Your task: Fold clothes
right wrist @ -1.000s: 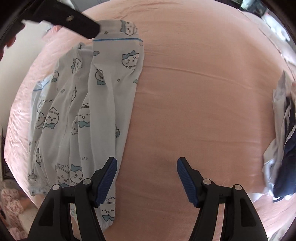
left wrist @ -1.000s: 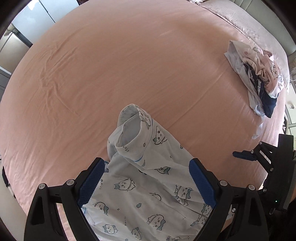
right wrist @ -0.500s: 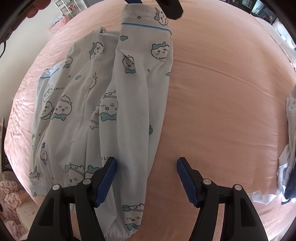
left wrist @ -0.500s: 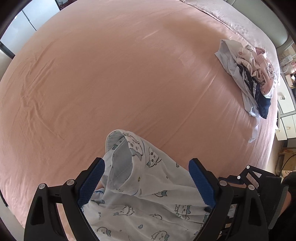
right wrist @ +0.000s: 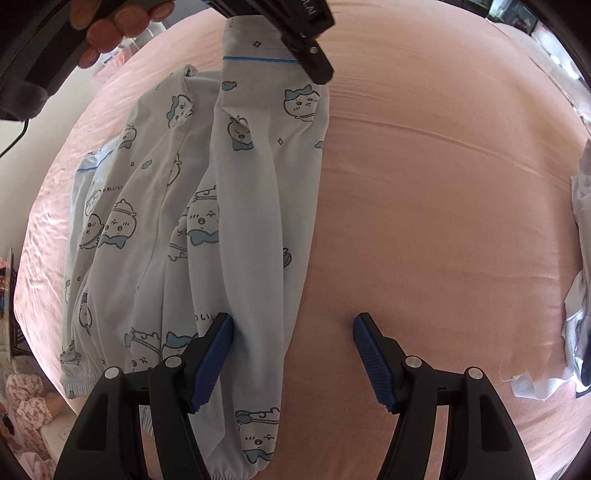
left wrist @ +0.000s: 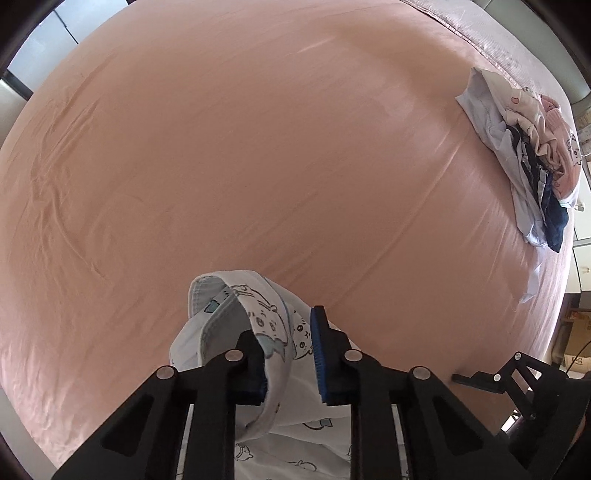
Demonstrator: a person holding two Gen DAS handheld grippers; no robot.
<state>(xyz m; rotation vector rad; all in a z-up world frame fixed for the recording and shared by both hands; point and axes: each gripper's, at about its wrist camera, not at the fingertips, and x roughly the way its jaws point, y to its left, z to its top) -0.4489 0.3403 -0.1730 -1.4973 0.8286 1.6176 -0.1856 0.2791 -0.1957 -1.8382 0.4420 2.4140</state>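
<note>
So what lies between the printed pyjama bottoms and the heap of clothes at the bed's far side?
Only bare pink sheet between the pyjama bottoms and the heap of clothes, clearest in the left wrist view.

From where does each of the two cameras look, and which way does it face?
Left wrist: on the left gripper, facing down at the pink bed; jaws closing on the pajama pants waistband.
Right wrist: on the open right gripper, facing steeply down at a pants leg; a hand shows.
Shared: the pants, the bed, the clothes pile, each other's gripper.
</note>
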